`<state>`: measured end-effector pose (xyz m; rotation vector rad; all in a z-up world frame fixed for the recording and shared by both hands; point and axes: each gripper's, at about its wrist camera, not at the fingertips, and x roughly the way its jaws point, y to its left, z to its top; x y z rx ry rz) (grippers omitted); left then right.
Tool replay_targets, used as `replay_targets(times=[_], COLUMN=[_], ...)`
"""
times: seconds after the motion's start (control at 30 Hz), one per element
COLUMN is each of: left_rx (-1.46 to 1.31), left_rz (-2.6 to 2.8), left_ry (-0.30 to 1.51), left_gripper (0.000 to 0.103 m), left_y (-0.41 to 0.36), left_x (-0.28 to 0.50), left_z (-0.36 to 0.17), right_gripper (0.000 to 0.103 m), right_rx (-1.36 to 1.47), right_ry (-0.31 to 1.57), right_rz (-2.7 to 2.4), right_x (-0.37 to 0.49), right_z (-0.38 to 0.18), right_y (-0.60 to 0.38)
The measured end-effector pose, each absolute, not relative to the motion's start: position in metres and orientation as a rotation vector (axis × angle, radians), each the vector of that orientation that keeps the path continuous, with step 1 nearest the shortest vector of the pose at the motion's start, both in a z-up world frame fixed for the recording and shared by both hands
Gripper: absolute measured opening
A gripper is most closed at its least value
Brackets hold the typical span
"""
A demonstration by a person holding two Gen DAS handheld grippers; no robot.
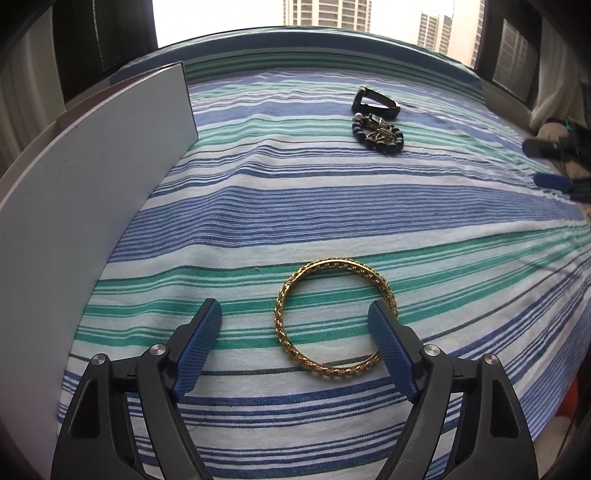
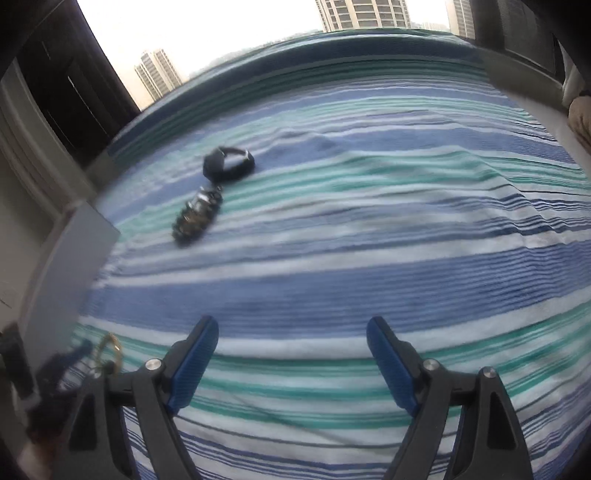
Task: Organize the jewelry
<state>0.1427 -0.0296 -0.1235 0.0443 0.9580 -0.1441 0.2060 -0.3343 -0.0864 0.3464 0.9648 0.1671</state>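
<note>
- Left gripper (image 1: 295, 325): blue ribbed fingers (image 1: 201, 341) spread wide, holding nothing. It hangs low over the blue, green and white striped cloth (image 1: 332, 199).
- Gold filigree bangle (image 1: 291, 332) lies flat on the striped cloth, just ahead of the left gripper. Its right side runs behind the right-hand finger; the left-hand finger stands apart from its left rim. Contact between bangle and finger: cannot tell.
- In the right wrist view the bangle (image 2: 110, 350) shows only as a small gold arc at lower left, next to the dark, blurred left gripper (image 2: 64, 369).
- Right gripper (image 2: 291, 350): fingers (image 2: 192, 363) wide apart, nothing between them, only bare striped cloth (image 2: 369, 240) below. View is motion-blurred.
- Dark beaded bracelet with silver metal links (image 1: 378, 134) lies far across the cloth, well apart from the bangle. Seen from the right wrist it (image 2: 195, 218) is up and left of the right gripper.
- Black strap-like band with a metal clasp (image 1: 375, 101) sits just behind the beaded bracelet, close to or touching it; same pairing in the right view (image 2: 229, 164).
- Flat pale grey panel (image 1: 92, 184) stands upright along the left edge of the cloth; its corner shows in the right view (image 2: 85, 243).
- Right gripper's blue finger tips (image 1: 550, 181) show at the right edge of the left view, well apart from all the jewelry.
- High-rise buildings (image 1: 325, 11) show through the window behind.
</note>
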Motion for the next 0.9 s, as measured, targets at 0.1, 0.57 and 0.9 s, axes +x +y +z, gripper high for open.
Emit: replay_targets(times=[0.1, 0.57, 0.9], left_rx=[0.044, 0.047, 0.048], left_rz=[-0.143, -0.158, -0.159], left_ry=[0.951, 0.945, 0.946], left_gripper=[0.083, 0.087, 0.088], left_y=[-0.030, -0.030, -0.031], left_x=[0.142, 0.141, 0.141], left_z=[-0.124, -0.125, -0.126], right_gripper=[0.064, 0.030, 0.000], right_rx=[0.338, -0.142, -0.043], right_ry=[0.971, 1.012, 0.970], right_rz=[0.220, 0.255, 0.348], right_x=[0.259, 0.354, 0.335], right_z=[-0.073, -0.121, -0.081], right_y=[-0.312, -0.167, -0.190])
